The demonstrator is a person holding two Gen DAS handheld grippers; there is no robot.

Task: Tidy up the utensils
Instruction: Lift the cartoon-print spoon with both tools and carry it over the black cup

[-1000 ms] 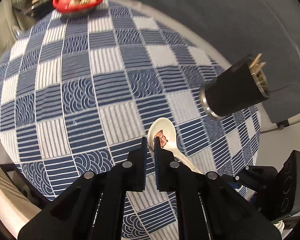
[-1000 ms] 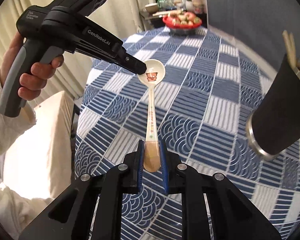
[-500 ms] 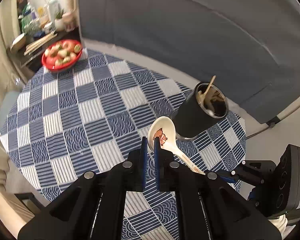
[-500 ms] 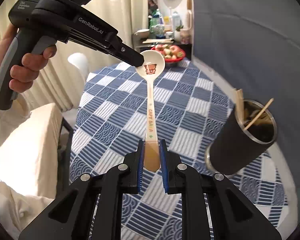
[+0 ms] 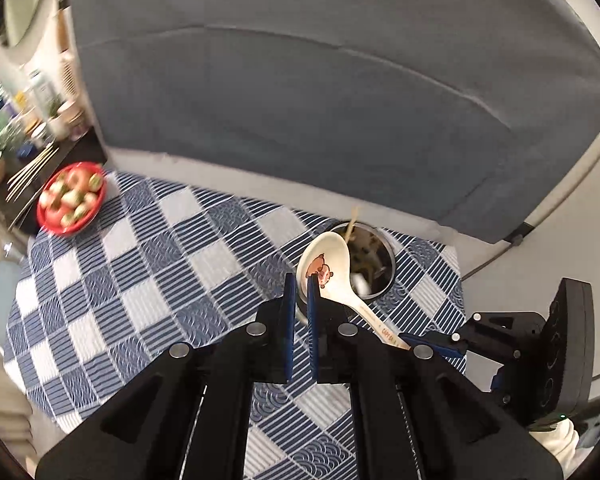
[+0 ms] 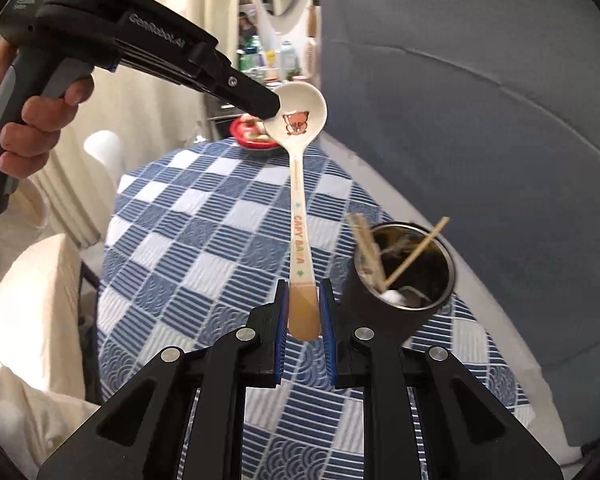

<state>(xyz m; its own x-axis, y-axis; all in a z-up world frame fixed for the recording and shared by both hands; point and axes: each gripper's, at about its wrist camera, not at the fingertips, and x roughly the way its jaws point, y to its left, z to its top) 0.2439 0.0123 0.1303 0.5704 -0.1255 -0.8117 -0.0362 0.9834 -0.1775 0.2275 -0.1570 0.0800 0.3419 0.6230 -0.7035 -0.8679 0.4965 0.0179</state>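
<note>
one white soup spoon point(image 6: 300, 200) with a little brown animal picture in its bowl and colored letters on its handle is hanging in the air above the blue checked tablecloth point(image 6: 204, 248). the right gripper point(image 6: 304, 320) is pinching its tan handle end. the left gripper point(image 5: 298, 308) is squeezing the rim of the spoon's bowl. one dark metal cup point(image 6: 404, 276) is standing on the tablecloth just beside the spoon, holding about three wooden chopsticks point(image 6: 416, 252). one red fruit bowl point(image 5: 71, 198) is sitting at the tablecloth's far edge.
</note>
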